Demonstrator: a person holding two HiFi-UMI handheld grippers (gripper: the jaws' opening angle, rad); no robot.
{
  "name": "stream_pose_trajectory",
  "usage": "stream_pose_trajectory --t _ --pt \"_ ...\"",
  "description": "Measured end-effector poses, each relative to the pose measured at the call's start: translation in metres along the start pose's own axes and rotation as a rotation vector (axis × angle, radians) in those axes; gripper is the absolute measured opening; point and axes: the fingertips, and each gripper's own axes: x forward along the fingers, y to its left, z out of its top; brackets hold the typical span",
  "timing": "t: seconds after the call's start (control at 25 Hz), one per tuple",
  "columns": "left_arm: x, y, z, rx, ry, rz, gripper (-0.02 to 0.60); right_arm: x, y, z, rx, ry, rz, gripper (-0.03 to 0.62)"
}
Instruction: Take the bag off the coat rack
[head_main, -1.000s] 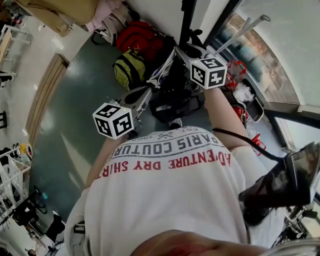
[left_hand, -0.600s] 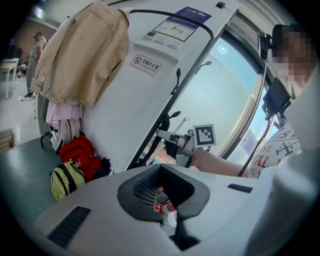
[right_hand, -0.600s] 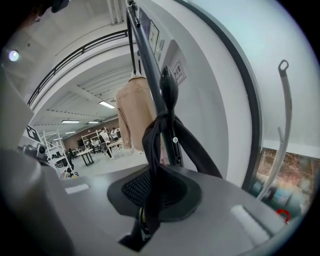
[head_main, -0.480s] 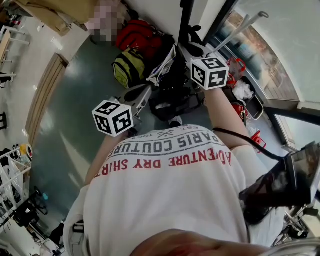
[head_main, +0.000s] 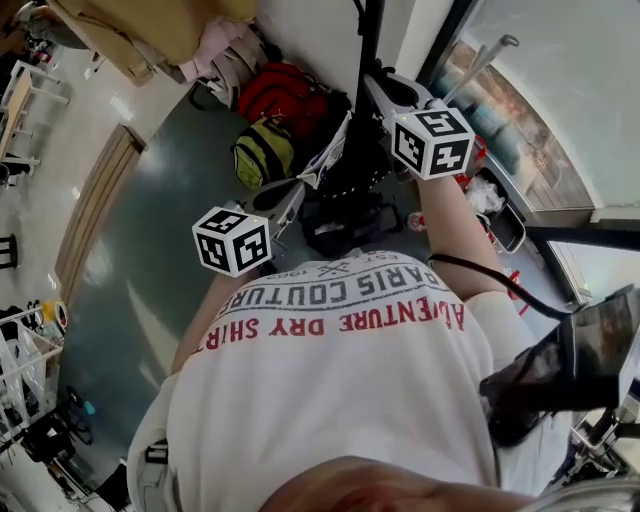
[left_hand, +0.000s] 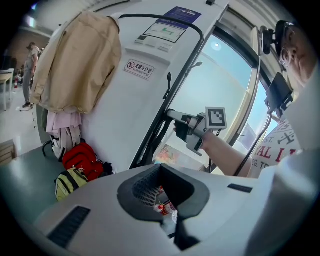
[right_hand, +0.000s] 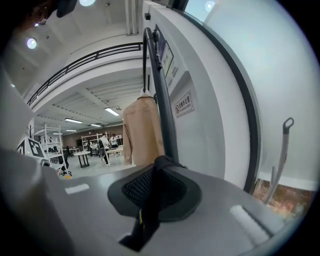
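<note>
A black bag (head_main: 345, 180) hangs by the black coat rack pole (head_main: 371, 40), just ahead of me. My right gripper (head_main: 385, 88) is raised beside the pole; its jaws have just been closing and are shut on the bag's black strap (right_hand: 148, 210), which runs down between the pads. The left gripper view shows the right gripper (left_hand: 181, 122) with the black strap at the pole (left_hand: 159, 131). My left gripper (head_main: 285, 192) is lower, left of the bag, and stands open (left_hand: 162, 194) with nothing between its pads.
A red backpack (head_main: 285, 95) and a yellow-green backpack (head_main: 265, 150) lie on the floor by the wall. A beige coat (left_hand: 80, 60) hangs on the rack, with pink clothing (left_hand: 62, 122) below it. A glass wall (head_main: 540, 110) is on the right.
My right gripper has risen along the pole with the strap. The left gripper has hardly moved.
</note>
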Motion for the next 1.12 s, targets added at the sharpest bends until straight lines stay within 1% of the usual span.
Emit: stream_pose_trajectory --t 0.12,0.24,0.36,0.44,0.56,0.68,0.84,0.96,1.12 --pt "-0.004 0.002 -0.001 -0.002 -0.006 0.002 0.002 -0.015 0.003 0.028 -0.019 -0.062 -0.002 0.017" --pt "-0.007 0.001 0.003 0.001 -0.02 0.003 0.002 -0.036 0.005 0.054 -0.015 -0.121 -0.004 0.017" --pt "-0.009 -0.004 0.009 0.01 -0.031 -0.004 0.002 -0.059 0.009 0.067 -0.025 -0.154 -0.007 0.017" --pt "-0.011 -0.006 0.01 0.016 -0.035 -0.008 0.002 -0.072 0.016 0.068 -0.035 -0.165 0.001 0.017" --pt "-0.013 -0.006 0.007 0.015 -0.037 -0.011 0.002 -0.084 0.03 0.056 -0.038 -0.159 0.016 0.017" --pt "-0.016 -0.009 0.002 0.012 -0.036 -0.009 0.002 -0.092 0.034 0.03 0.014 -0.141 0.016 0.017" --pt "-0.023 -0.009 -0.003 0.009 -0.044 0.017 0.002 -0.097 0.033 -0.018 0.065 -0.059 0.002 0.017" --pt "-0.031 -0.005 -0.005 -0.001 -0.063 0.022 0.002 -0.103 0.036 -0.048 0.089 -0.013 -0.009 0.017" --pt "-0.046 -0.007 -0.009 -0.011 -0.094 0.012 0.002 -0.12 0.052 -0.062 0.096 0.01 -0.006 0.017"
